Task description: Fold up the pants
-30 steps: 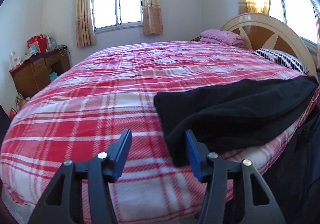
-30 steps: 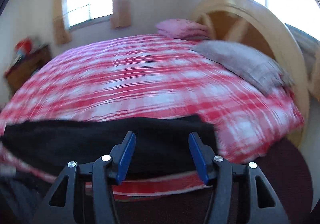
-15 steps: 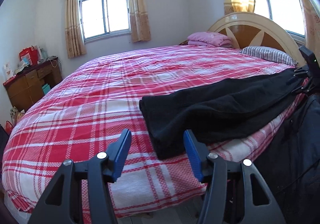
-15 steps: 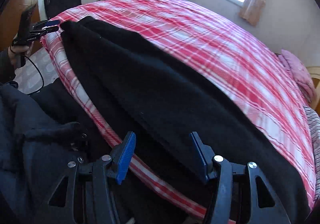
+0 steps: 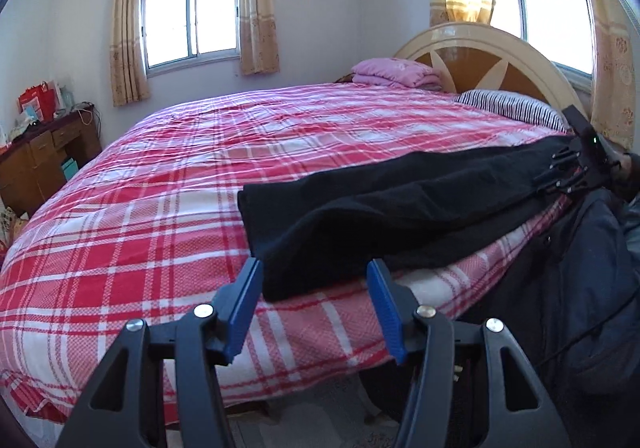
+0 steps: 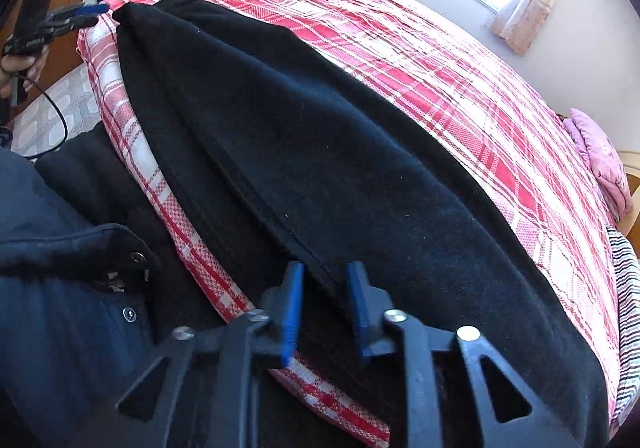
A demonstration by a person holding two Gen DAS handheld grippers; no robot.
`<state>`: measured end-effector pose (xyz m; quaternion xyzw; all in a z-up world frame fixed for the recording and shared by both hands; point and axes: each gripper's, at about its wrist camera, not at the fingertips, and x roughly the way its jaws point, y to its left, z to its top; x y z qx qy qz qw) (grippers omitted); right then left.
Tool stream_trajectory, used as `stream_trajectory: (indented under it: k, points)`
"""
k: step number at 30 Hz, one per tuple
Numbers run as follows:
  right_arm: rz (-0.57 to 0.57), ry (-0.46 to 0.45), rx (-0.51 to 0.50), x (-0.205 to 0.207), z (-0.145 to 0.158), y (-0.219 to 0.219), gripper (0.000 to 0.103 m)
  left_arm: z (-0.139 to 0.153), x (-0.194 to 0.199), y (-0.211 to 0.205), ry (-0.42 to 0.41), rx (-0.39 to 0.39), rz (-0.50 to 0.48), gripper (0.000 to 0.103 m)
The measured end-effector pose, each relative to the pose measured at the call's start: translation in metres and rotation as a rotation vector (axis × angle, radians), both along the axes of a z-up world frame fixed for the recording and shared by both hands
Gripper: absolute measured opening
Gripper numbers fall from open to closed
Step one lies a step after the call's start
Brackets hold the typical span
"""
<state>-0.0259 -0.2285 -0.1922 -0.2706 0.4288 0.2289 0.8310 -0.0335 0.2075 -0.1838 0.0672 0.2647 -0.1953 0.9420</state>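
Observation:
Black pants (image 5: 380, 208) lie stretched along the near edge of a red plaid bed (image 5: 160, 208), legs folded one over the other. My left gripper (image 5: 314, 288) is open and empty, just short of the leg ends. My right gripper (image 6: 323, 288) is partly closed at the waist end of the pants (image 6: 320, 152), its blue pads either side of a fabric edge but with a gap showing. The right gripper also shows in the left wrist view (image 5: 576, 172), and the left gripper in the right wrist view (image 6: 86, 14).
A striped pillow (image 5: 508, 106), pink folded bedding (image 5: 396, 74) and a wooden headboard (image 5: 480, 56) are at the bed's head. A wooden dresser (image 5: 40, 164) stands by the far wall. The person's dark jacket (image 6: 52, 288) is beside the bed edge.
The right gripper's jaws have narrowed from wide open around the pants' waist edge. The left gripper has drawn back slightly and stays open. The pants lie straighter.

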Motion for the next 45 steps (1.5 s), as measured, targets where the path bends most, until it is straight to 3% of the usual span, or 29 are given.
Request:
stream_trajectory:
  k: [6,10,12,13,15,19,24,29,36,39,45]
  points:
    - [-0.003,0.015,0.028,0.004,0.001,0.003,0.013,-0.002,0.011,-0.014,-0.025,0.103,0.058,0.058]
    - [-0.005,0.012,0.029,0.005,0.002,0.005,0.006,-0.003,0.028,-0.013,-0.018,0.113,0.082,0.058]
    - [-0.014,0.016,0.044,0.01,0.005,0.005,0.003,-0.01,0.039,-0.018,0.019,0.154,0.072,0.046]
    - [-0.015,0.014,0.057,0.01,0.009,0.004,0.003,-0.015,0.043,-0.021,0.032,0.183,0.071,0.03]
    - [-0.01,0.016,0.097,0.008,0.022,0.0,0.003,-0.019,0.047,-0.023,0.037,0.2,0.074,0.027]
    - [0.005,0.03,0.125,-0.001,0.037,-0.005,0.003,-0.015,0.043,-0.015,0.037,0.147,0.07,0.023]
    - [0.025,0.08,0.096,-0.004,0.021,-0.002,0.002,-0.012,0.034,-0.004,0.034,0.085,0.064,0.023]
    - [0.021,0.094,0.205,-0.008,0.034,-0.012,0.002,-0.011,0.039,-0.003,0.042,0.061,0.07,0.023]
    - [0.039,0.203,0.086,-0.005,-0.013,0.005,0.002,-0.015,0.038,0.001,0.053,0.057,0.079,0.023]
    - [0.025,0.208,0.123,0.001,-0.004,0.004,0.003,-0.009,0.033,0.01,0.03,0.077,0.102,0.028]
    - [-0.008,0.211,0.205,0.014,0.017,-0.012,0.005,0.02,0.018,0.043,-0.069,0.045,0.217,0.05]
